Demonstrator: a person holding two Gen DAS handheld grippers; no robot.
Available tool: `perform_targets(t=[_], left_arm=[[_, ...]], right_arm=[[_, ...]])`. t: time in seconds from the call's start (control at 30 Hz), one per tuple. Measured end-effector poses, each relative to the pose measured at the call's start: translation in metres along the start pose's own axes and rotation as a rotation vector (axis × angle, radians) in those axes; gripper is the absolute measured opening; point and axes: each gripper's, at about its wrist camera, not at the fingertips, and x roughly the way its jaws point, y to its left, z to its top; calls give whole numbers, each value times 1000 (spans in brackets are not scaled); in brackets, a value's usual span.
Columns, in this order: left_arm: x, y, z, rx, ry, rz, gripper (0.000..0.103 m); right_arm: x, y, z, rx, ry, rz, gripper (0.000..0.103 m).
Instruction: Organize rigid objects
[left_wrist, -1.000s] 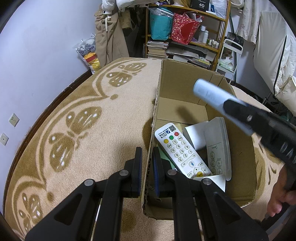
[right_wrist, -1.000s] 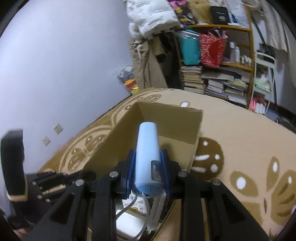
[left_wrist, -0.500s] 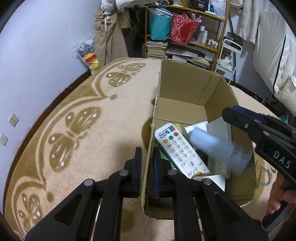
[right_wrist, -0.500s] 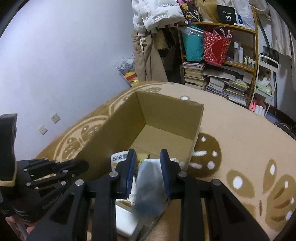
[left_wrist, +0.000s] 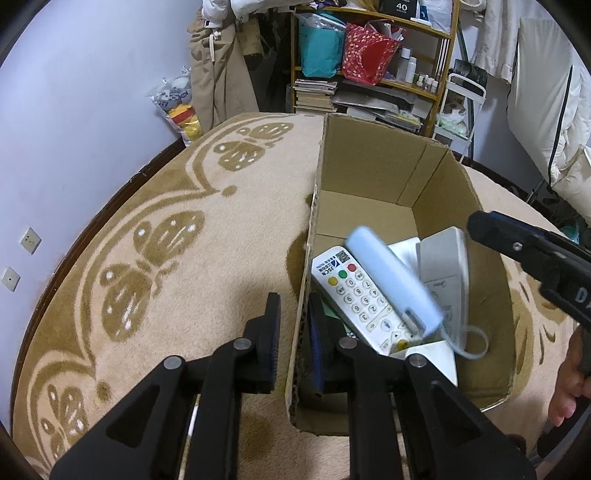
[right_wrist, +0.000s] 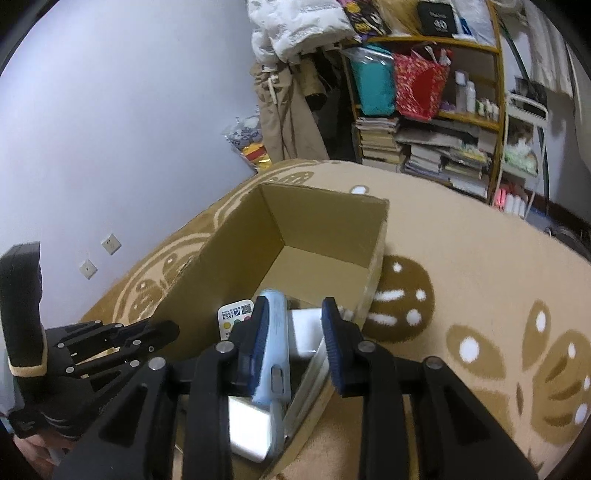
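step: drop into box (left_wrist: 373, 177). left gripper (left_wrist: 293, 334) jaws pinching box wall; right gripper (right_wrist: 293, 341) jaws spread, blue device (left_wrist: 393, 282) lying on remote (left_wrist: 354, 299). next: fetch another item.

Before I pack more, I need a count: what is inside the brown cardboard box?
In the brown cardboard box lie a white button remote, a pale blue cylindrical device across it, and a grey-white remote. Whatever lies beneath them is covered.
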Motion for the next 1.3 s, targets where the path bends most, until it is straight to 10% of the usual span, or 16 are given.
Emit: perform_targets(t=[0.5,0.6,0.8,0.97,1.13,1.3], left_arm=[[-21,-8,-2,25,-17,16,16],[-32,-9,1,18,-37,16,19],[-58,-11,2,15,-79,20,34],[-86,-11,-1,24,-134,37,77],[-112,-13,-4,38,-167,34,99],[-141,-16,-11,54,-233,61,101]], right_arm=[[-28,-5,-12,7,55,-59,61],[-41,-5,-15,9,44,-73,77],[-72,-10,-17,32,-5,-106,95],[-95,-13,-21,47,-37,-138,98],[-122,-15,-28,61,-99,-166,103],[-148,-13,-36,40,-145,-195,103]])
